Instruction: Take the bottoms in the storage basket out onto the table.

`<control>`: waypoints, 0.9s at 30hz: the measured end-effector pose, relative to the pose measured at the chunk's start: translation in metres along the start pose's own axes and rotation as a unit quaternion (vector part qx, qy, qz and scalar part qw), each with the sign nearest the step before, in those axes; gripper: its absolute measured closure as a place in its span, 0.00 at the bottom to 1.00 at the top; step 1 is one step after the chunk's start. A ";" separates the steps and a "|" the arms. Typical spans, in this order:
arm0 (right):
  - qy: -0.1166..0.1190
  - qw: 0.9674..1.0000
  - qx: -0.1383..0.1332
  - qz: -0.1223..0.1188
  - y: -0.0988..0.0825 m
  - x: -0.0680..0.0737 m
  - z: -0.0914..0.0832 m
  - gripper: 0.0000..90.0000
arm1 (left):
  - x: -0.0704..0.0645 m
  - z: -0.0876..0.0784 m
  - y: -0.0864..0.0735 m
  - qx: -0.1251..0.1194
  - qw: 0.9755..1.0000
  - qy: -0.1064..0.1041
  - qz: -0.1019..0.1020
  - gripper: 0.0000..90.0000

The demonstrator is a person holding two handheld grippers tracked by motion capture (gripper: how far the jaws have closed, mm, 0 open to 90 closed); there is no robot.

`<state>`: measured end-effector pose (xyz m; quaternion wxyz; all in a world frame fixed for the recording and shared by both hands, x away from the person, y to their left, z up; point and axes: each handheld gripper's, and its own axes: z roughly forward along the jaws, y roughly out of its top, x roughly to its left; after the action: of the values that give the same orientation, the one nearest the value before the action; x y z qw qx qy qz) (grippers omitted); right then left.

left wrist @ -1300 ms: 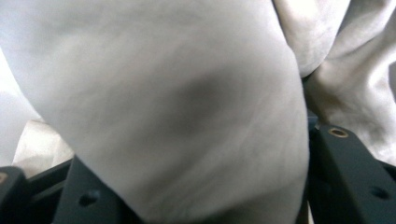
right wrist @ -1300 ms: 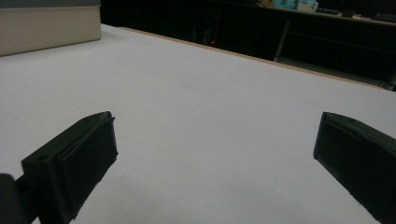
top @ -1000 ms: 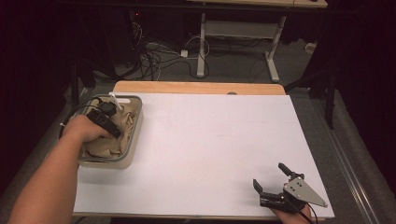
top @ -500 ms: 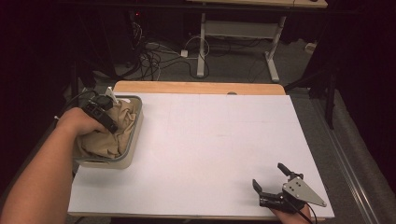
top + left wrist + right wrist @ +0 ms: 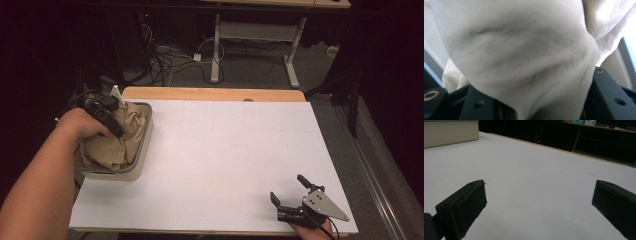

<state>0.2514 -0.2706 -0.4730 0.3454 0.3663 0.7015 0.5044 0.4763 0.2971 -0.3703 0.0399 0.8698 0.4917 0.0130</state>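
White surface (image 5: 220, 160) in a dark room with cables behind, tan cloth (image 5: 112, 145) bunched in the bin (image 5: 142, 157) at its left edge.

Left hand-held gripper (image 5: 107, 120) sits right over the bin, jaws just closing and clamped on a fold of cloth. Right hand-held gripper (image 5: 292, 200) is well apart from the bin, jaws wide, nothing in them.

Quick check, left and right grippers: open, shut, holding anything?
Left gripper: shut on the beige cloth, over the bin.
Right gripper: open, nothing between its jaws, low over the white table.
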 end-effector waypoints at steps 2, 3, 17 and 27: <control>0.000 1.000 0.000 0.000 0.000 0.000 0.000 0.00 | 0.001 -0.003 0.000 0.002 1.000 -0.002 0.000 0.54; 0.000 1.000 0.000 0.000 0.000 0.000 0.000 0.00 | 0.001 -0.005 0.000 0.002 1.000 -0.002 0.001 0.54; 0.000 1.000 0.000 0.000 0.000 0.000 0.000 0.00 | -0.002 -0.027 0.006 0.009 1.000 0.008 0.006 0.54; 0.000 1.000 0.000 -0.002 0.000 0.000 0.000 0.00 | -0.006 -0.046 0.010 0.020 1.000 0.001 0.008 0.54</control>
<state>0.2513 -0.2707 -0.4730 0.3467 0.3651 0.7018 0.5040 0.4791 0.2890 -0.3233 0.0220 0.8744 0.4847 0.0041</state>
